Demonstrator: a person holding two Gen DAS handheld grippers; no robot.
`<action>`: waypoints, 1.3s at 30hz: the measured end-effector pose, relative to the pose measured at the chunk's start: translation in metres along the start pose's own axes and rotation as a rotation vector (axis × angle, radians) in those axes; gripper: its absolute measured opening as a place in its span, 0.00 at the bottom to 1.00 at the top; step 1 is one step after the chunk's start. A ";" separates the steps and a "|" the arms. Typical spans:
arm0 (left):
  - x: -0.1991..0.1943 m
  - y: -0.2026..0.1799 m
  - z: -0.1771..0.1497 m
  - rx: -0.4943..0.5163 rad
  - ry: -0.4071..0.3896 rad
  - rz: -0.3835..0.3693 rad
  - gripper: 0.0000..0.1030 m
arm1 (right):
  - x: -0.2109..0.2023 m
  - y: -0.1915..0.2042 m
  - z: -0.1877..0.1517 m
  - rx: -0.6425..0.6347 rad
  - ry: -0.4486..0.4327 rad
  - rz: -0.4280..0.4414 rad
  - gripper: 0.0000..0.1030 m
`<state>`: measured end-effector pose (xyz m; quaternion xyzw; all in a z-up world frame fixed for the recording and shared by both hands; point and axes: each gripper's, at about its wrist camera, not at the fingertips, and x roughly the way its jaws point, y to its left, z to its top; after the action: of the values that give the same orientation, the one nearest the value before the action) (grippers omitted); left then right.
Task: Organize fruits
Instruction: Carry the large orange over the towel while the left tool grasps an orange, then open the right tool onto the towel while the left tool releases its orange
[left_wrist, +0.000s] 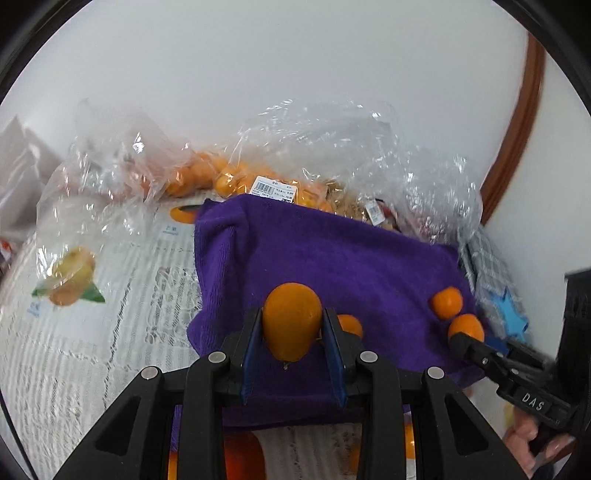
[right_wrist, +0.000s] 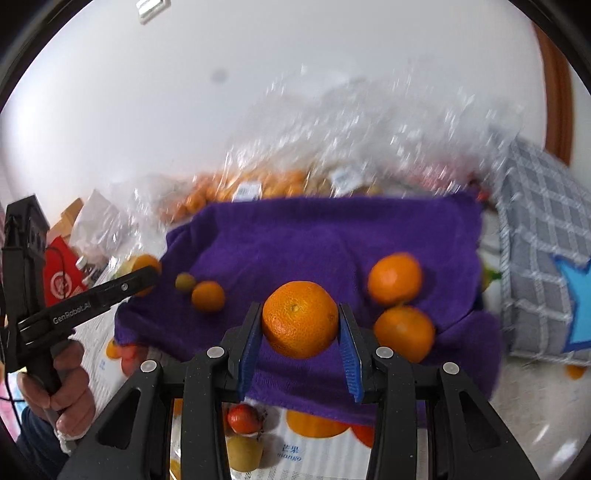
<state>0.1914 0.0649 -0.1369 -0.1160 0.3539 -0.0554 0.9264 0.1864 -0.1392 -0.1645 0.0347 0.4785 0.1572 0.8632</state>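
Gripping a kumquat (left_wrist: 291, 321), the left claw (left_wrist: 292, 332) mirrors the right claw (right_wrist: 300, 326), clamped on a mandarin (right_wrist: 300, 319).

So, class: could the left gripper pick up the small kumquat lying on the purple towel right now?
Probably not: the left gripper is already shut on a kumquat. The one on the towel lies uncovered, but the jaws are full.
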 end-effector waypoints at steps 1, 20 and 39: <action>0.001 0.000 -0.001 0.000 0.000 0.009 0.30 | 0.002 0.002 0.000 -0.014 0.005 -0.011 0.38; 0.015 0.001 -0.008 -0.007 0.042 -0.024 0.30 | 0.024 0.002 -0.010 -0.024 0.039 -0.065 0.41; 0.001 -0.002 -0.010 0.009 0.003 -0.056 0.38 | -0.038 0.020 -0.048 0.010 -0.010 -0.044 0.43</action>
<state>0.1856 0.0606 -0.1447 -0.1215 0.3517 -0.0829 0.9245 0.1231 -0.1363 -0.1554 0.0294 0.4754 0.1354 0.8688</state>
